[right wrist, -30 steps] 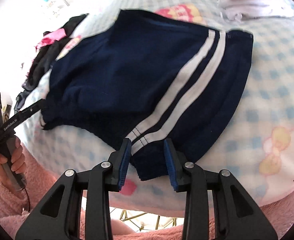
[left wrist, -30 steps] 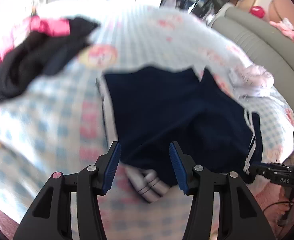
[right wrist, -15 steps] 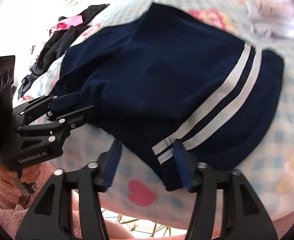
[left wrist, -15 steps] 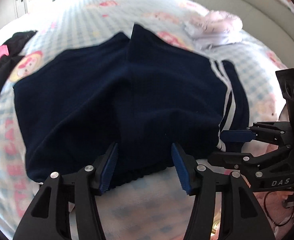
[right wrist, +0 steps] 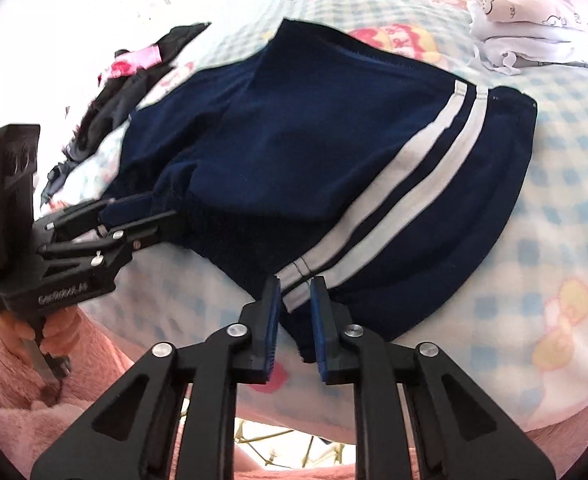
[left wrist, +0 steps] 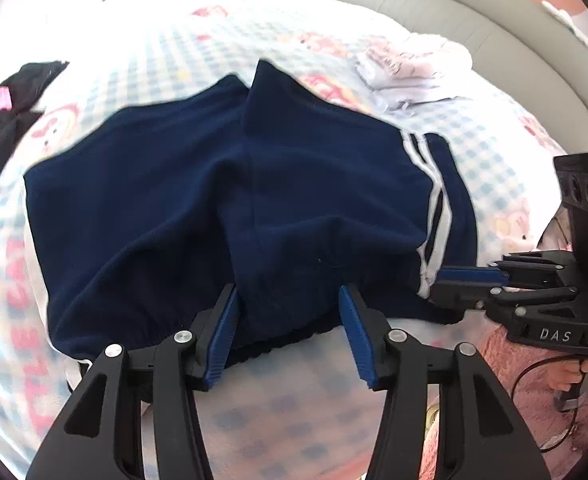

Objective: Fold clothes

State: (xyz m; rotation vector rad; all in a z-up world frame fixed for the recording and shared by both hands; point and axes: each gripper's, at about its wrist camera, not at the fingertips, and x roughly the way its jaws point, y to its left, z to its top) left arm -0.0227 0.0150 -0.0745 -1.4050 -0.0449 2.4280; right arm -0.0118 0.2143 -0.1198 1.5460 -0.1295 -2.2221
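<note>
- Navy shorts (left wrist: 222, 200) with two white side stripes (right wrist: 409, 184) lie spread on a blue-and-white checked bedsheet (left wrist: 166, 60) printed with cartoon figures.
- Waistband: the gathered elastic edge faces the near side of the bed, toward both grippers; the leg openings point away.
- Left gripper (left wrist: 288, 336): fingers spread wide, one on either side of the middle of the waistband. The blue pads (left wrist: 224, 332) are level with the fabric edge; no pinch is visible, so the jaws are released.
- Right gripper (right wrist: 295, 324): fingers drawn close together at the striped corner of the waistband. The left wrist view shows its two fingers nearly meeting at that white-striped corner. A narrow gap remains in its own view, and whether the cloth is actually pinched cannot be told.
- Hand (right wrist: 54, 332): a person's hand in a pink fleece sleeve (right wrist: 10, 380) grips the handle of the left gripper, seen at the left edge of the right wrist view.
- Black garment pile (right wrist: 134, 76) with a pink item among it: far left of the bed, well apart from the shorts.
- Folded white clothes (left wrist: 409, 72) with a small print: far right of the bed, near a grey padded headboard (left wrist: 473, 12).
</note>
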